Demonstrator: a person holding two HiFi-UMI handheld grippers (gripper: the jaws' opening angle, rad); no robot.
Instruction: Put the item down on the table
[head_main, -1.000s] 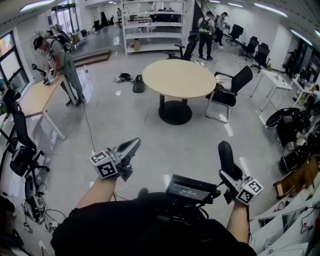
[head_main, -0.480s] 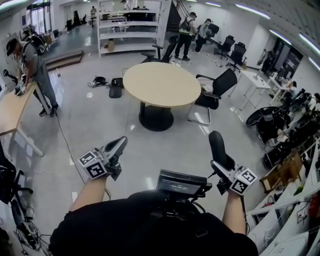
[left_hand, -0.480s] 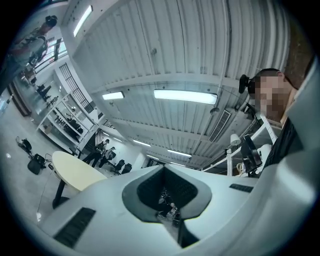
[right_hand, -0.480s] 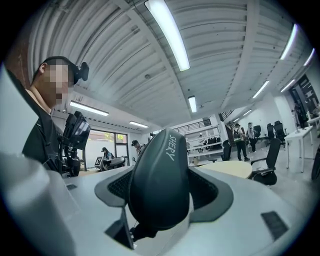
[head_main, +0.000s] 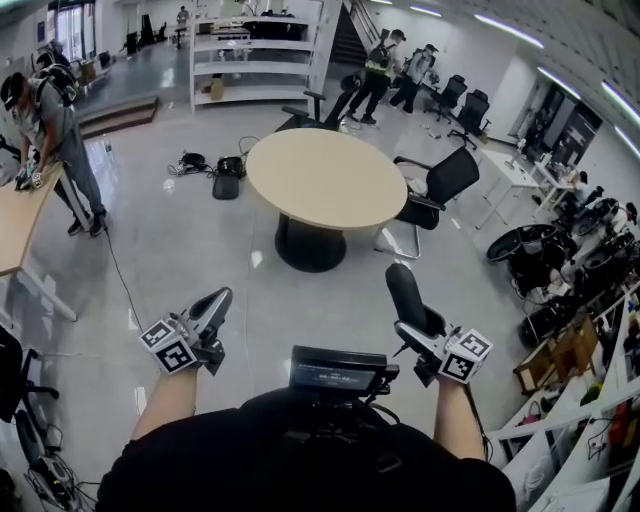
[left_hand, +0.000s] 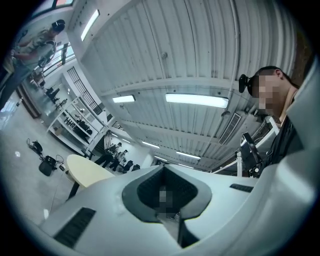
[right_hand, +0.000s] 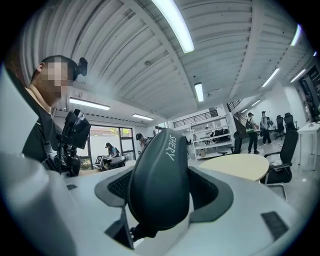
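Note:
My right gripper (head_main: 418, 328) is shut on a black, rounded, oblong item (head_main: 404, 292) that stands up out of the jaws. In the right gripper view the item (right_hand: 159, 180) fills the gap between the jaws and bears white letters on its side. My left gripper (head_main: 214, 302) is held level on the left, shut with nothing in it; in the left gripper view its dark pads (left_hand: 150, 192) meet. Ahead stands a round beige table (head_main: 325, 178) on a black pedestal, well beyond both grippers. Its top is bare.
A black office chair (head_main: 438, 186) stands at the table's right. Bags (head_main: 226, 164) and cables lie on the floor to its left. A person (head_main: 50, 112) works at a wooden desk (head_main: 18, 228) far left. White shelves (head_main: 255, 52) and people (head_main: 384, 66) are at the back.
The view has swung left and moved toward the round table, which now sits nearer the middle. Both grippers sit lower and further left in the picture, still shut as before.

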